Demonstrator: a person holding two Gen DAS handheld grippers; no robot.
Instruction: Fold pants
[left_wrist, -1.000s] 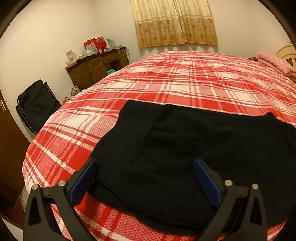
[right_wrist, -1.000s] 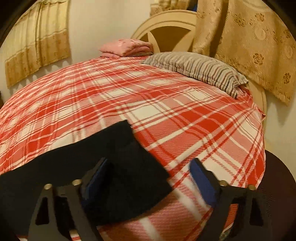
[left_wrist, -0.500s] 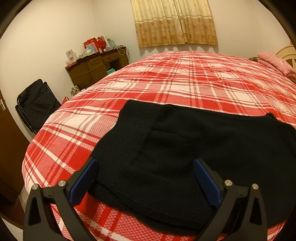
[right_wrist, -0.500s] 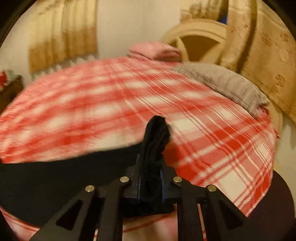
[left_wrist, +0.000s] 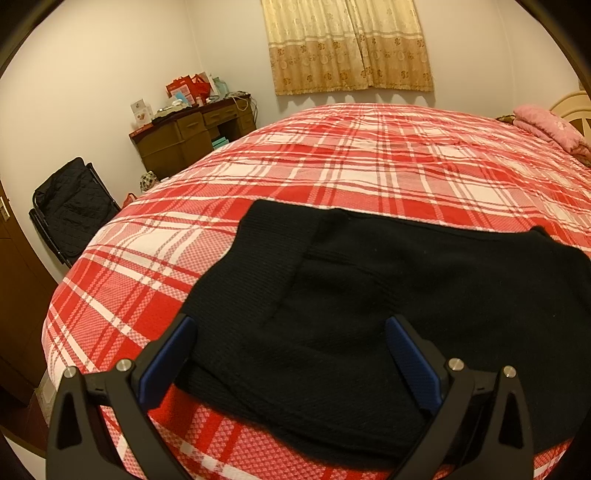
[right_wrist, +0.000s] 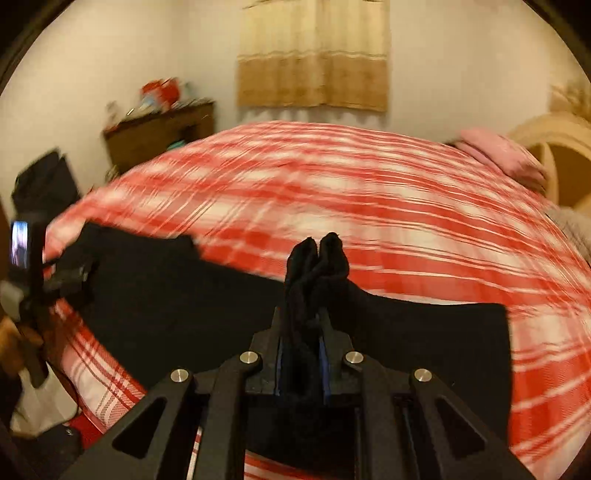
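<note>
On bed (left_wrist: 369, 155): black pants (left_wrist: 369, 295), soft, limp, light; best taken at hem; right gripper (right_wrist: 301, 332) pinching bunched hem, left gripper (left_wrist: 291, 347) spread

Bedroom in a home: bed (left_wrist: 369, 166) under red plaid cover, pink pillow (left_wrist: 546, 123) at right, curtained window (left_wrist: 347, 44) above, cluttered wooden dresser (left_wrist: 192, 136) upper left.

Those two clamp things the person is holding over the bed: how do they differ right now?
The left gripper has its jaws spread wide, with nothing pinched; it hovers over the black pants. The right gripper has its jaws clamped on a bunched end of the pants. Both have black frames and blue pads.
</note>
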